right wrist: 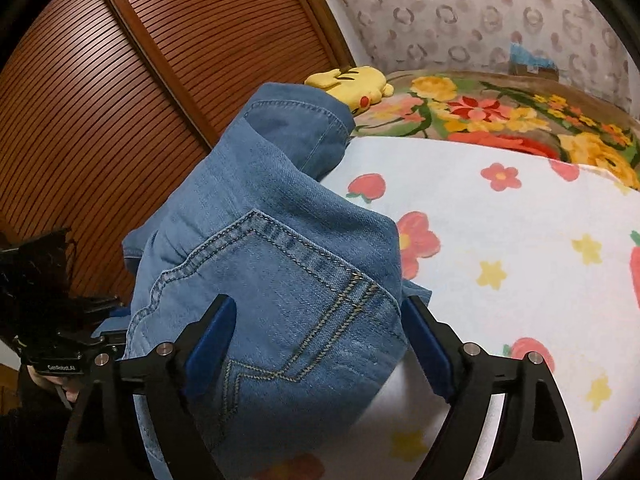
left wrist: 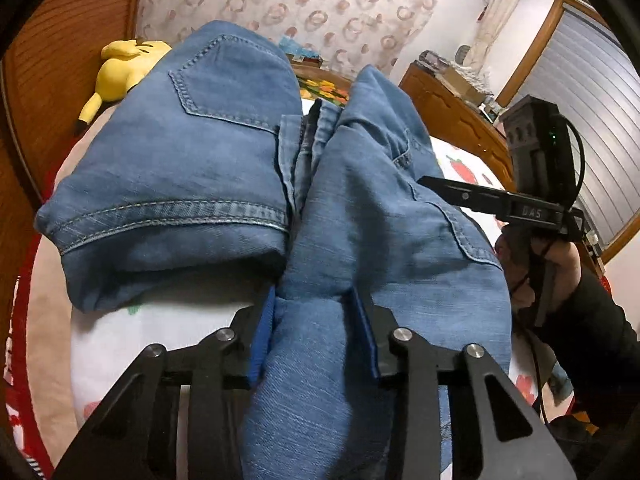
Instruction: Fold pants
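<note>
While left gripper (left wrist: 316, 332) pinches bunched denim pants (left wrist: 180, 184), right gripper (right wrist: 320, 344) straddles stitched pocket, pads spread apart.

left hand-held gripper (left wrist: 316, 320): black linkage, blue pads, silver screws | right hand-held gripper (right wrist: 320, 328): same | sleeve (left wrist: 592, 320): black

Pants: one pair of blue jeans (left wrist: 208, 152), lying on the bed (right wrist: 500, 220).
Plush toys: one, yellow (left wrist: 120, 68), beside the jeans at their far end.
Grippers: two, the left gripper (left wrist: 316, 332) and the right gripper (right wrist: 320, 344), both at the jeans' near edge.
Blankets: one flowered blanket (right wrist: 480, 112), beyond the jeans.
</note>
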Tool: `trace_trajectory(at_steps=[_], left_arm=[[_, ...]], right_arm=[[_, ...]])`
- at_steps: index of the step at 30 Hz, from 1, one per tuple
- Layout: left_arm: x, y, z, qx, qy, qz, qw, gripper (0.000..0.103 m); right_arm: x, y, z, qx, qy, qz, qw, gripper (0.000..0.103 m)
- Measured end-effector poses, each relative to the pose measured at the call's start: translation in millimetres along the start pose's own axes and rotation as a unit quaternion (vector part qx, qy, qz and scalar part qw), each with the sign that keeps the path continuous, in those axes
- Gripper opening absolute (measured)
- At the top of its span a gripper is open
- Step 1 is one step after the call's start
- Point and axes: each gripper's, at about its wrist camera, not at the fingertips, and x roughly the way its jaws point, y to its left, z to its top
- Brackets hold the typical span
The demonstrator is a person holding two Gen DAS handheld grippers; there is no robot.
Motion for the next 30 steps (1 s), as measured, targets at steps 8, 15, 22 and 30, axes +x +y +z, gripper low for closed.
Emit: trace_trajectory(at_steps=[8, 15, 22, 30], left_arm=[[-15.1, -9.2, -10.6, 0.012, -0.018, 0.001, 0.9998, 0.016], [-49.8, -12.2, -14.0, 0.001, -0.062, -0.017, 0.9979, 0.01], [-97.2, -12.7, -7.9, -0.002, -0.129, -0.016, 0.9915, 0.009], [-159.1, 10.4, 8.0, -0.019, -0.21, 0.001, 0.9775, 0.009]], right_arm=[[-16.1, 26.6, 4.7, -0.074, -0.016, -0.002, 0.997, 0.025], [-55.4, 72.6, 27.2, -0.136, -0.07, 0.01, 0.988, 0.024], [-76.5, 138.2, 62.9, -0.221, -0.098, 0.014, 0.97, 0.023], [-88.8, 200.2, 102.7, -0.287, -0.13, 0.037, 0.948, 0.023]])
